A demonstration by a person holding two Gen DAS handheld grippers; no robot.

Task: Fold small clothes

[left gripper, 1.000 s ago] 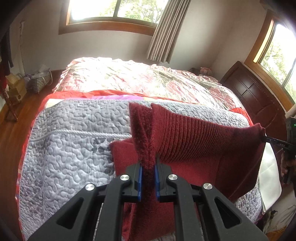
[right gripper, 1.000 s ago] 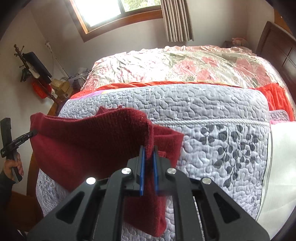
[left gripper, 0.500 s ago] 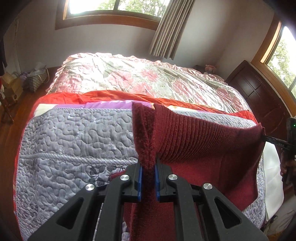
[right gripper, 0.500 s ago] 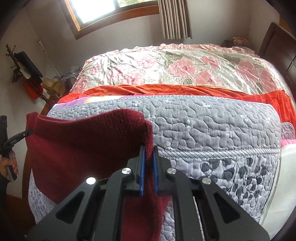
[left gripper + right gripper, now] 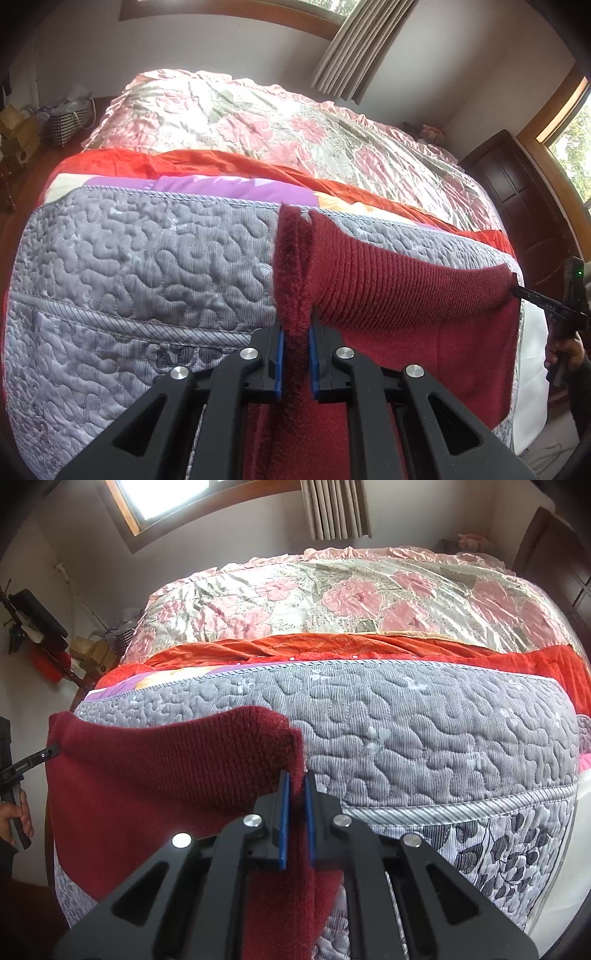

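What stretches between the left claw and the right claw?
The dark red knitted garment spans from the left claw to the right claw, each pinching one end; both wrist views show it above the grey quilt.

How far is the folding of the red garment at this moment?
Done: both corners are gripped; the left gripper and the right gripper are each shut on the red garment. In hand: it hangs stretched between them above the grey quilt, the top edge rolled over. Left: no finished fold shows; it still has to be laid down and folded.
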